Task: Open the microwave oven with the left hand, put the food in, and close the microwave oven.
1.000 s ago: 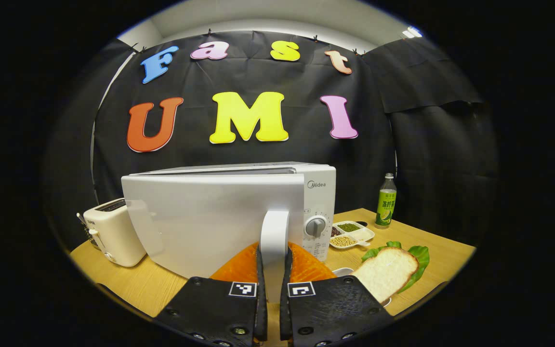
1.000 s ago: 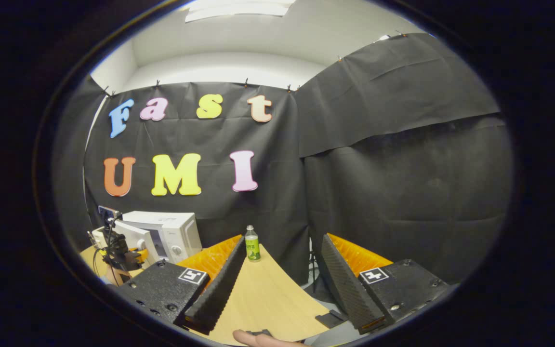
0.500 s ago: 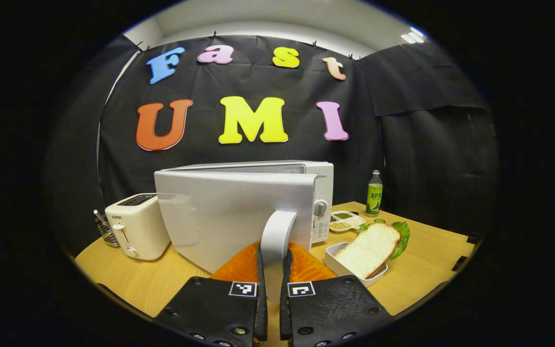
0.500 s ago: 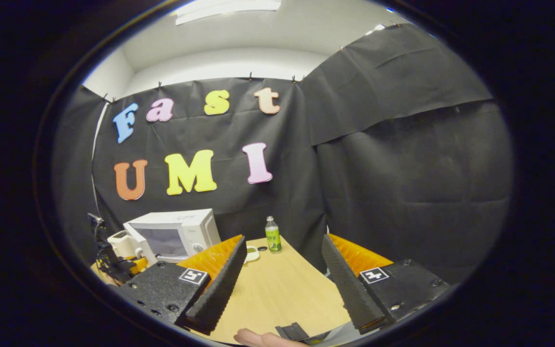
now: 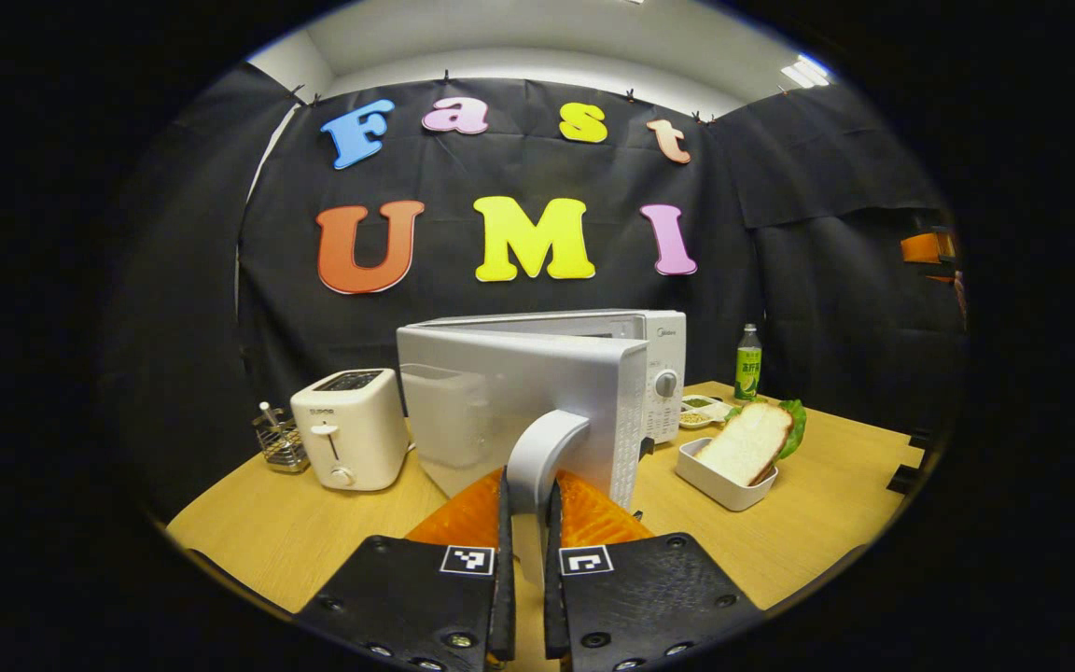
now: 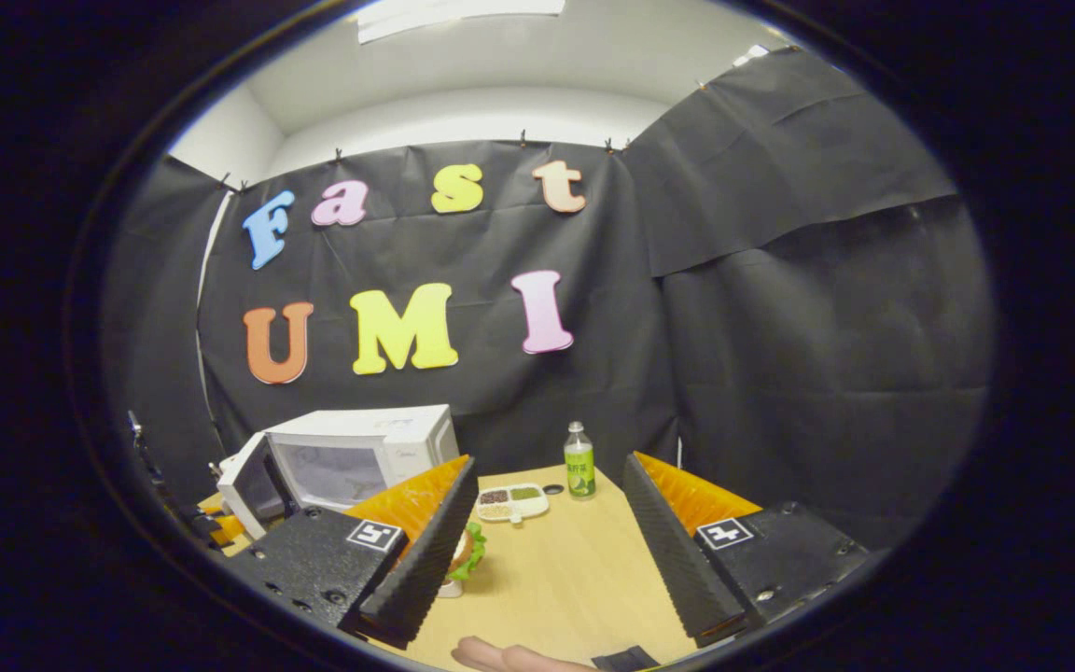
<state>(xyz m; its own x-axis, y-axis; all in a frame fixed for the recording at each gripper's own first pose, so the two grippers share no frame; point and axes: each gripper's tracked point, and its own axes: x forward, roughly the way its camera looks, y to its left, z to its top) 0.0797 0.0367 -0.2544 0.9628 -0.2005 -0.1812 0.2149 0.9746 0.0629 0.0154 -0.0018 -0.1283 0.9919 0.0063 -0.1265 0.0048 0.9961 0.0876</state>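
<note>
White plastic fills the gap between my left jaws: the left gripper (image 5: 525,523) is closed tight on the curved door handle (image 5: 537,453) of the microwave oven (image 5: 593,369), both fingers pressing its sides. The microwave door (image 5: 519,411) stands swung partly open toward me, its outer face turned to my left gripper view, hinged on the side near the toaster (image 5: 351,439). In the right gripper view the opened door (image 6: 248,485) stands out from the oven (image 6: 360,453), and the lit cavity shows behind it.

My right gripper (image 6: 547,551) hangs above the near part of the wooden table (image 6: 547,579) with its jaws spread wide and nothing between them. A fingertip (image 6: 500,656) shows at the bottom edge of that view.

The food, a slice of bread (image 5: 747,443) backed by a green lettuce leaf (image 5: 791,420), leans in a white rectangular dish (image 5: 719,481) on the table, to the right of the oven and apart from it. In the right gripper view that dish is mostly hidden behind my left finger, with only a bit of green and white peeking out (image 6: 468,555).

Behind the dish lies a divided tray of beans and grains (image 5: 698,411), and a green-labelled bottle (image 5: 747,364) stands upright near the table's far edge. A small wire holder (image 5: 278,443) sits just beside the toaster on its far left.
</note>
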